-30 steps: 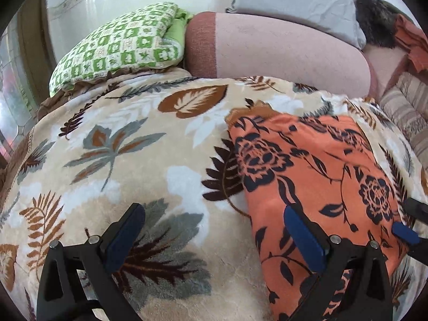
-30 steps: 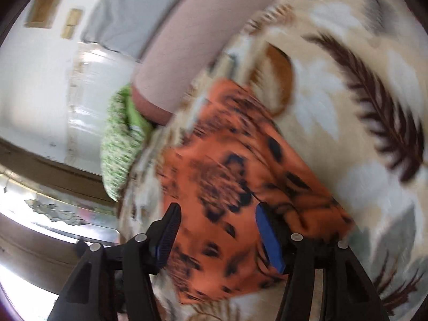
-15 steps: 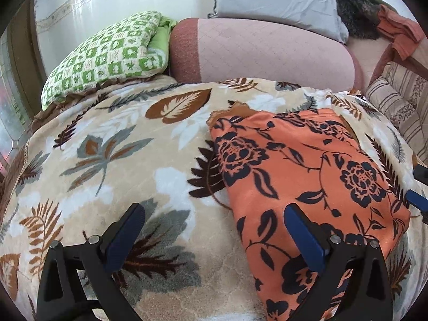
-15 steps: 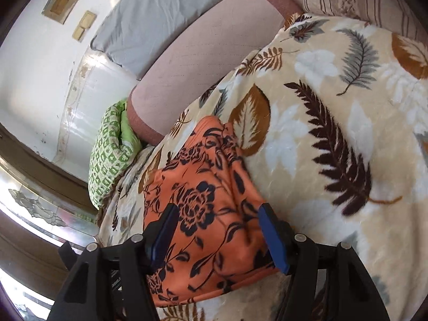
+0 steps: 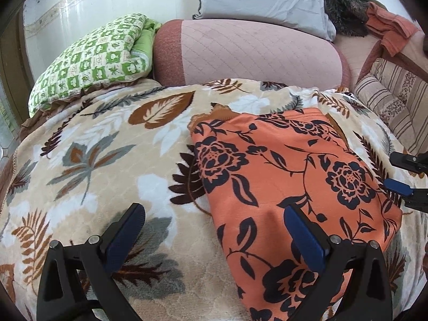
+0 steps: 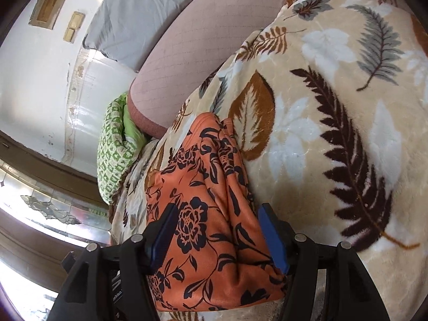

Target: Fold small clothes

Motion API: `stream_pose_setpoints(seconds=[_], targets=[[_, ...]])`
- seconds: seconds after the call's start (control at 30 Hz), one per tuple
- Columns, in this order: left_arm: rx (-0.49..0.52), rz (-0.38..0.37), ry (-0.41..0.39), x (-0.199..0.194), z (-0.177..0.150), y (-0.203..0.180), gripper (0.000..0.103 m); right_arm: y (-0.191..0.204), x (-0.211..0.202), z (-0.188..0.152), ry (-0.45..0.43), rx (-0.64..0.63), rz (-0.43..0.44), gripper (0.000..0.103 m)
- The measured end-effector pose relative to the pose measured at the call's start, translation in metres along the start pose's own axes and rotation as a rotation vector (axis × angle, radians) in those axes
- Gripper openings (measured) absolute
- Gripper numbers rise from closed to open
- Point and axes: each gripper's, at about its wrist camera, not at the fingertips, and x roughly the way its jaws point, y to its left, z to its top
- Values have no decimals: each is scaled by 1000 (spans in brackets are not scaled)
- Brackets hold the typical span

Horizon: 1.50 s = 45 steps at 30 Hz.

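Orange floral garment (image 5: 289,187) lies folded flat on the leaf-print blanket (image 5: 107,160). My left tool (image 5: 211,235) gapes wide, empty; my right tool (image 6: 216,230) stands apart, straddling the garment's edge.

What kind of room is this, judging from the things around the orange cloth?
Most likely a bedroom or living room at home. The orange floral garment lies on a leaf-patterned plush blanket, with a green checked pillow and a pink quilted bolster behind it.
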Motion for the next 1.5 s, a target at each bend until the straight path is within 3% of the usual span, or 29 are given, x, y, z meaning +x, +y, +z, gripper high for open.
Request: stream_pose_setpoints(seconds=[0.23, 0.6, 0.83, 1.07, 1.23, 1.4, 1.5], targets=[[5, -62, 8, 6, -1, -6, 103, 2, 10, 3, 56, -29, 2, 66], [8, -92, 38, 16, -3, -14, 103, 3, 16, 6, 74, -47, 13, 66], [-45, -209, 94, 30, -1, -8, 103, 0, 30, 13, 99, -46, 4, 67], [-149, -351, 179, 55, -2, 0, 103, -17, 56, 20, 177, -36, -48, 69], [-184, -422, 224, 61, -2, -2, 103, -22, 71, 22, 192, -15, 23, 79], [-141, -405, 242, 62, -1, -10, 103, -8, 92, 17, 239, -35, 113, 80], [-141, -393, 242, 62, -1, -13, 101, 3, 99, 10, 252, -68, 108, 80]])
